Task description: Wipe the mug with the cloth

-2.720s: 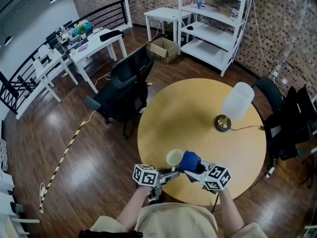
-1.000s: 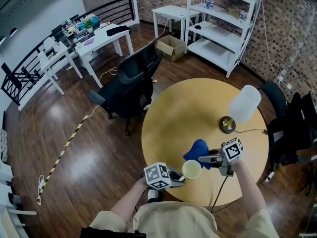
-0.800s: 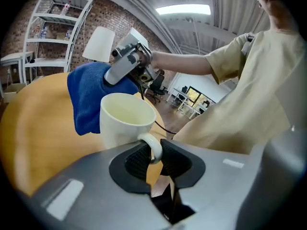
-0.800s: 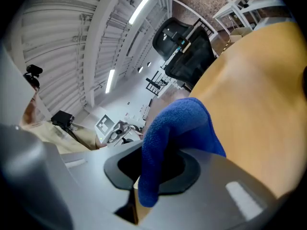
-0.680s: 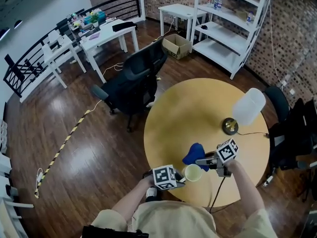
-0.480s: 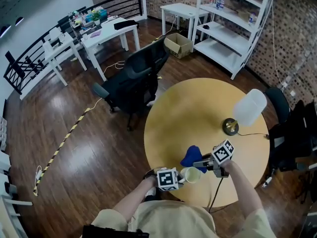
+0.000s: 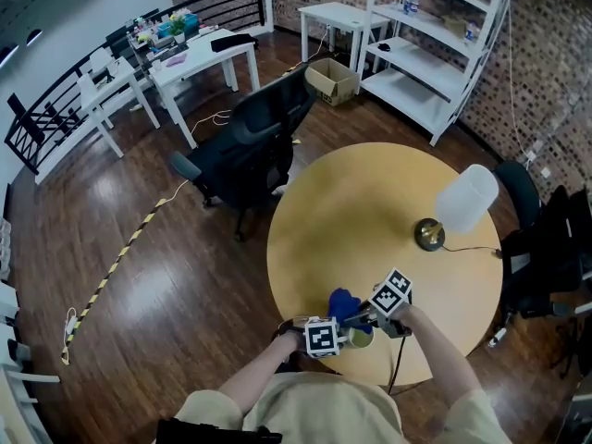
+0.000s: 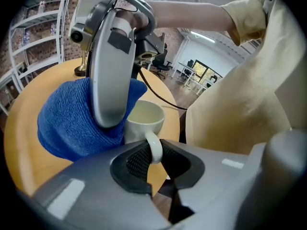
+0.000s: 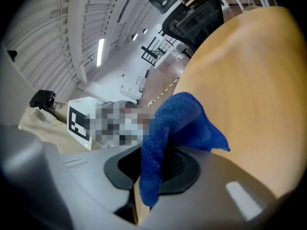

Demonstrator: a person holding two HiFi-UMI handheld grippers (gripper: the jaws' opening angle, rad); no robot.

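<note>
My left gripper (image 8: 153, 161) is shut on the handle of a cream mug (image 8: 144, 120), which stays upright with its mouth up. The right gripper (image 9: 152, 170) is shut on a blue cloth (image 9: 178, 122), and a fold of it hangs out between the jaws. In the left gripper view the cloth (image 8: 72, 121) lies against the mug's left side, with the right gripper (image 8: 112, 66) above it. In the head view the mug (image 7: 360, 338) and cloth (image 7: 342, 304) are low over the round wooden table (image 7: 370, 202), near its front edge, between the left gripper (image 7: 342, 335) and the right gripper (image 7: 363, 318).
A lamp with a white shade (image 7: 467, 198) and brass base (image 7: 427, 235) stands at the table's right, its cord running off the edge. A black office chair (image 7: 250, 141) stands beyond the table's left side. My torso is close behind the front edge.
Both grippers have come down and nearer to me. The right gripper has swung left, carrying the cloth from beyond the mug to against its side.
</note>
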